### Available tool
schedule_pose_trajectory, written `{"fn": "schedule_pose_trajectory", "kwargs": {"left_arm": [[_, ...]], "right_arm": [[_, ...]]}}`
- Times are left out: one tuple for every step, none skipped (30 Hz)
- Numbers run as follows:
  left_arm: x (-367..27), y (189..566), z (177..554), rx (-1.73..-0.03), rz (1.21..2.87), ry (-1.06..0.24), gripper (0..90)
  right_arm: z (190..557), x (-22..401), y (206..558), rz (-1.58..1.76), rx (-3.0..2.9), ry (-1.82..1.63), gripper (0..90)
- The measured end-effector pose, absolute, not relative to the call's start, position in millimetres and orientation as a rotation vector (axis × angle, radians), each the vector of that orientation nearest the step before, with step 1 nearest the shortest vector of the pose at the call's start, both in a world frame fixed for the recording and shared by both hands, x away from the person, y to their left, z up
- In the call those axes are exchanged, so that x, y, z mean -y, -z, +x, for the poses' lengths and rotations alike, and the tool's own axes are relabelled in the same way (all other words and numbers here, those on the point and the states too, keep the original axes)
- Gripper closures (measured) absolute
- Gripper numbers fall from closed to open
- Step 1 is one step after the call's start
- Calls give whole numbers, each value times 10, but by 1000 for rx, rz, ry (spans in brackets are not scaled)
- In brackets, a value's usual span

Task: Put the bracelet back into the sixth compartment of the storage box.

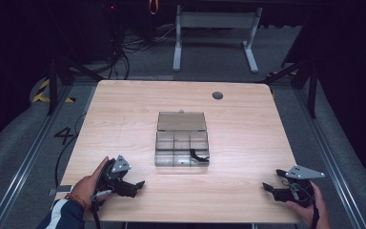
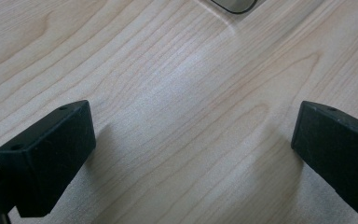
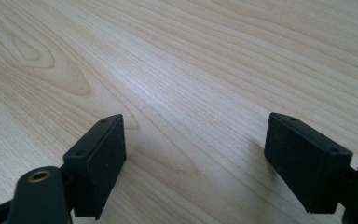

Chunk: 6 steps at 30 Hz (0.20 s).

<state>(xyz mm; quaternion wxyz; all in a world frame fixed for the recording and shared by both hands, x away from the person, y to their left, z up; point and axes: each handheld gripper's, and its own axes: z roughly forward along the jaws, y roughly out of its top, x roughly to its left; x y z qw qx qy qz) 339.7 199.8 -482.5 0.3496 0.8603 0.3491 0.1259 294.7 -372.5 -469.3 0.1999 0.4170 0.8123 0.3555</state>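
Observation:
A clear plastic compartment box lies open mid-table, its lid folded back. A small black part sits in its front right compartment. My left gripper rests near the front left of the table, held by a hand, jaws wide open over bare wood. A corner of the box peeks in at the top of the left gripper view. My right gripper rests at the front right, also open, with only wood between its jaws.
The light wooden table has a grey cable grommet near its far edge. Beyond it stands a white desk frame on grey floor, with cables at the left. Rails run along both sides.

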Motion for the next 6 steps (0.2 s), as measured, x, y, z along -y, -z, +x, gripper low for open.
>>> {"fn": "schedule_pose_trajectory", "kwargs": {"left_arm": [[-1998,4824,3396,-905,2230,-325,1],[-1998,4824,3396,-905,2230,-324,0],[-1998,4824,3396,-905,2229,-325,0],[-1998,4824,3396,-905,2230,-325,0],[-1998,4824,3396,-905,2230,-325,0],[-1998,4824,3396,-905,2230,-325,0]], "right_arm": [[2947,3725,4693,1166,-2271,-994,208],[2946,3725,4693,1167,-2271,-993,208],[2946,3725,4693,1166,-2271,-994,208],[2946,3725,4693,1167,-2271,-994,208],[2946,3725,4693,1167,-2271,-993,208],[2946,3725,4693,1168,-2270,-993,208]]}}
